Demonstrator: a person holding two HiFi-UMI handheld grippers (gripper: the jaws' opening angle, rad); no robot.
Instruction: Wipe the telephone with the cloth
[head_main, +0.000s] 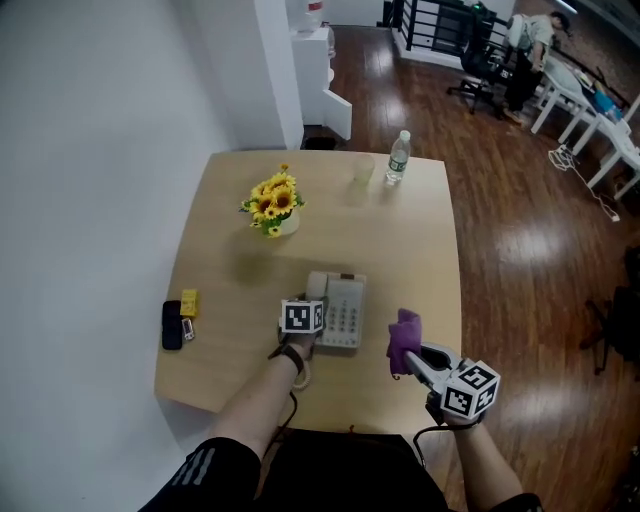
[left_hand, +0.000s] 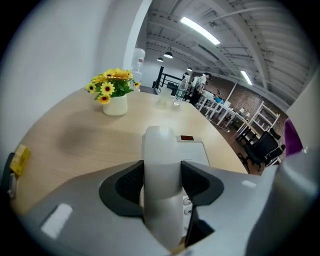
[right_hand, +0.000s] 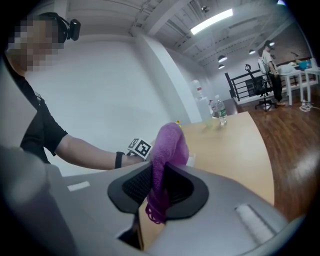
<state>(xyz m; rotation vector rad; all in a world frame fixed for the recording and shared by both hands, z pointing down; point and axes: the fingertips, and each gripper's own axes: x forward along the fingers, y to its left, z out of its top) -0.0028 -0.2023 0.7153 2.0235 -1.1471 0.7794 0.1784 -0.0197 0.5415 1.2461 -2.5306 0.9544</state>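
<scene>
A white desk telephone (head_main: 340, 310) lies near the table's front edge. Its white handset (left_hand: 161, 175) stands between the jaws of my left gripper (head_main: 308, 312), which is shut on it over the phone's left side. The phone's base with its keypad (left_hand: 195, 150) shows just behind the handset. My right gripper (head_main: 418, 362) is shut on a purple cloth (head_main: 403, 340) and hangs to the right of the phone, apart from it. In the right gripper view the cloth (right_hand: 166, 160) is bunched between the pads and sticks up above them.
A vase of sunflowers (head_main: 273, 205) stands at the table's middle left. A water bottle (head_main: 398, 158) and a clear cup (head_main: 362, 170) are at the far edge. A black phone (head_main: 172, 324) and a yellow object (head_main: 188, 303) lie at the left edge. Wooden floor (head_main: 530, 260) lies to the right.
</scene>
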